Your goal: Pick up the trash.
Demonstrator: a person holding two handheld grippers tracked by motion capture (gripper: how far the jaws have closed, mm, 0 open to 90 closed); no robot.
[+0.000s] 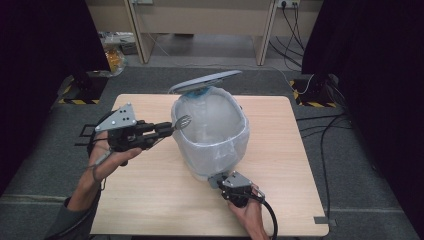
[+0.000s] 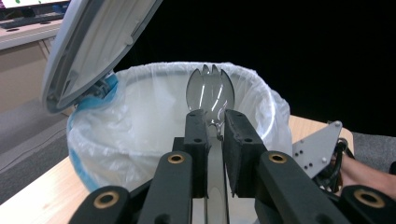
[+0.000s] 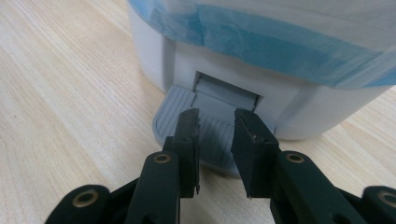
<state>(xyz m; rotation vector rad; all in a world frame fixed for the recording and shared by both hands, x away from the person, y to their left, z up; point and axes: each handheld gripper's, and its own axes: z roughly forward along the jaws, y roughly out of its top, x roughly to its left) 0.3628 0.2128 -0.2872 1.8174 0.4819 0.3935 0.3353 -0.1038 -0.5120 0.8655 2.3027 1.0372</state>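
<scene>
Two grippers work around one white pedal bin (image 1: 212, 150) that stands on the wooden table (image 1: 150, 200); the bin is lined with a translucent white bag (image 2: 140, 116) with a blue band, folded over the rim. Its grey lid (image 1: 205, 81) stands tilted up at the far side of the bin, hinged at the back edge.

At the bin's left side the left gripper (image 1: 170, 129) points level toward the rim; its jaws are closed tight on the handle of a clear plastic spork (image 2: 210, 91). In the left gripper view the handle runs back between the two black pads, and the spork's pronged head sticks out past the jaw tips, over the near edge of the bag's opening; the bowl of the spork faces the camera.

Down at the foot of the bin, on the side nearest the person, the right gripper (image 3: 217, 119) points at the grey ribbed pedal (image 3: 173, 116); its jaws are drawn in as far as they go, with a narrow gap left between the pads and nothing held in it. The jaw tips lie over the pedal; whether they press on it I cannot tell.
</scene>
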